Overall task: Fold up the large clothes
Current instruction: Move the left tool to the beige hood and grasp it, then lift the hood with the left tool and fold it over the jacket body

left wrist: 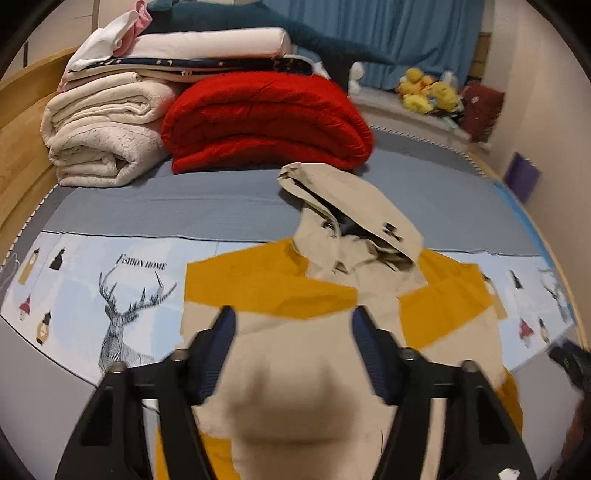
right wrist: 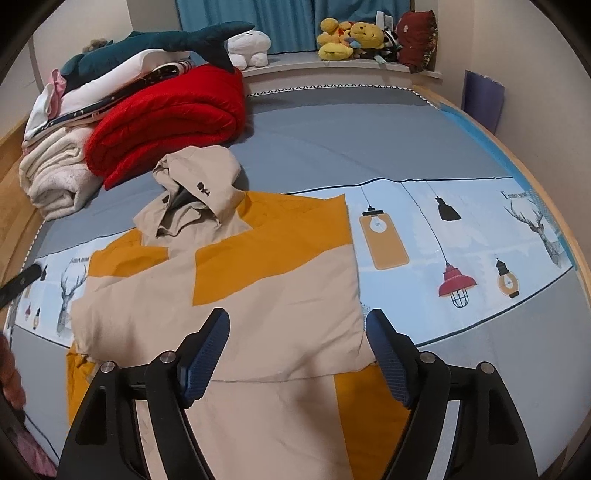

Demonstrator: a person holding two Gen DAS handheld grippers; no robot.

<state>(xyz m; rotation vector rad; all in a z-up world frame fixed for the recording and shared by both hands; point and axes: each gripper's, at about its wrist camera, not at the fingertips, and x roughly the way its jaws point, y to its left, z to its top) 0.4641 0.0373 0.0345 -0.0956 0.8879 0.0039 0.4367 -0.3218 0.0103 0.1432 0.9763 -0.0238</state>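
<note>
A: Left gripper (left wrist: 293, 321), item one. State?

B: Jaws parted, nothing pinched. Blue pads stand clear on either side of a beige hump of cloth that rises between them, blurred. I cannot tell whether the cloth touches the pads.

A: Right gripper (right wrist: 297, 325)?

B: Jaws spread wide, released. Pads hang above the near edge of a folded beige flap; the right pad sits just past the flap's right corner.

A: Item two, the garment.

B: Hooded jacket (right wrist: 221, 288), beige with mustard-yellow panels, lying flat on the bed (right wrist: 369, 147) directly under and ahead of both grippers. Sides are folded in over the middle. Hood (left wrist: 351, 214) lies at the far end, crumpled, with a small dark mark on it. The jacket's near part runs under the grippers, out of sight.

A: What lies under it?

B: Pale blue printed strip of sheet (right wrist: 461, 236) with deer, lamps and lettering; grey sheet beyond that.

A: Farther out?

B: Red quilt (left wrist: 266, 122), folded, just beyond the hood. Cream blanket (left wrist: 99, 136) to its left, folded linens stacked on top, a teal shark toy (right wrist: 166, 40) over those. Yellow soft toys (right wrist: 347, 37) on the ledge by the blue curtain (left wrist: 388, 33).
</note>
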